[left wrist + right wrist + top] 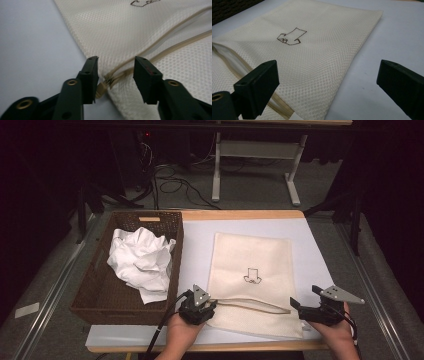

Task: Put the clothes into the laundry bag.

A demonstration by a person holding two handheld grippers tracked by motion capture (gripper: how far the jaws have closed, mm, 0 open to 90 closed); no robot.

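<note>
- mesh bag [251, 270]: cream woven netting, fine honeycomb texture, matt; tan zipper [117, 72] along its near edge, smooth tape
- gripper jaws: black hard plastic, matt, brass-coloured rivets
- basket [95, 300] left of the bag: dark brown wicker, rough weave
- cloth [142, 262] in basket: white, crumpled, matt
- table sheet [195, 240] under the bag: pale, smooth, slight sheen; wooden edge [240, 214] beyond the bag

I see the cream mesh laundry bag [250, 270] lying flat on the white counter [310, 245], a small brown line drawing [252, 276] at its middle. Its zipper [255, 305] runs across the near end and stands partly open, with the tan zipper pull [100, 90] at the bag's left corner.
</note>
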